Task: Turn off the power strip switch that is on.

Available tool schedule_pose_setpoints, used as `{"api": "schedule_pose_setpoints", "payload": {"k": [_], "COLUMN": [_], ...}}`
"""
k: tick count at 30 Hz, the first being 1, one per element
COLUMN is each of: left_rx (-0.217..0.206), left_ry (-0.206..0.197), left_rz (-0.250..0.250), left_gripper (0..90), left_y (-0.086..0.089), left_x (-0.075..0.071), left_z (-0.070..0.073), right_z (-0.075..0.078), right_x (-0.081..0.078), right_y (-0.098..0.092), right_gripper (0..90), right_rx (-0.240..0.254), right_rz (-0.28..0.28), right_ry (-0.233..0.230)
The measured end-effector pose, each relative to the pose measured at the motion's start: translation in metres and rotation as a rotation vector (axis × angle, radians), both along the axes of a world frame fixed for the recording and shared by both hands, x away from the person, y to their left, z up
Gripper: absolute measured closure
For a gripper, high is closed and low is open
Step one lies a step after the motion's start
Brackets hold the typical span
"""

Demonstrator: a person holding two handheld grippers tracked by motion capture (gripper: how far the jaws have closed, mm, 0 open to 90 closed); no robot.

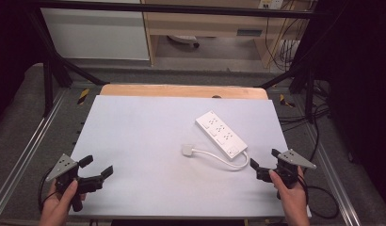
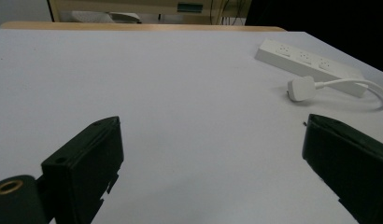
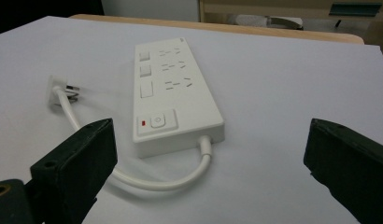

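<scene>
A: Where is the power strip [image 1: 221, 133]?

B: On the white table [image 1: 148, 141], right of the middle, lying at a slant. Its cord [image 1: 224, 159] loops out of the near end and curls round to the plug [image 1: 187, 150], which lies flat just left of the strip.

A: And the right gripper [image 1: 267, 165]?

B: Near the front right corner, jaws spread wide with nothing in them. In the right gripper view the strip's switch end sits between the two jaws, a little beyond them, untouched.

A: The left gripper [image 1: 98, 166]?

B: Front left, well apart from the strip, jaws also released over bare table.
</scene>
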State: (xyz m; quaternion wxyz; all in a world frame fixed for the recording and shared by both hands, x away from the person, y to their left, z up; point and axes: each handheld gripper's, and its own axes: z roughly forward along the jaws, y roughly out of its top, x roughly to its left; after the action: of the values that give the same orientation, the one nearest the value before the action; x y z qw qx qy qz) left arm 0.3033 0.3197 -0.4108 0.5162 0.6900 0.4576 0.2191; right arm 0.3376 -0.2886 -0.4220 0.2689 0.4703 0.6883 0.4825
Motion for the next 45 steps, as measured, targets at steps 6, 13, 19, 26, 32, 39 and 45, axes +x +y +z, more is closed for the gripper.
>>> {"api": "schedule_pose_setpoints", "payload": {"k": [6,13,19,26,32,39,45], "left_rx": [0.002,0.003,0.007,0.009,0.011,0.011,0.013], "left_ry": [0.0,0.004,0.008,0.011,0.016,0.016,0.016], "left_rz": [-0.003,-0.004,-0.005,-0.005,-0.006,-0.007,-0.008], "left_gripper": [5.2,5.2,5.3,5.3,5.2,5.3,5.2], "left_y": [-0.001,-0.001,-0.001,-0.002,-0.002,-0.003,-0.003], "left_x": [0.0,0.0,0.0,0.001,0.001,0.001,0.001], "left_z": [-0.001,-0.001,-0.002,-0.003,-0.003,-0.003,-0.003], "right_z": [0.011,0.021,0.031,0.036,0.042,0.05,0.055], "right_x": [-0.001,0.001,0.008,0.011,0.014,0.017,0.02], "right_y": [0.007,0.01,0.012,0.014,0.011,0.015,0.018], "right_gripper": [2.9,4.0,3.8,5.7,12.4,28.7,46.7], "right_rx": [0.012,0.015,0.012,0.007,0.033,0.004,-0.017], "right_rz": [0.003,-0.001,0.011,0.016,0.014,0.027,0.026], "right_ry": [-0.018,-0.015,-0.006,-0.003,-0.006,-0.017,-0.044]}}
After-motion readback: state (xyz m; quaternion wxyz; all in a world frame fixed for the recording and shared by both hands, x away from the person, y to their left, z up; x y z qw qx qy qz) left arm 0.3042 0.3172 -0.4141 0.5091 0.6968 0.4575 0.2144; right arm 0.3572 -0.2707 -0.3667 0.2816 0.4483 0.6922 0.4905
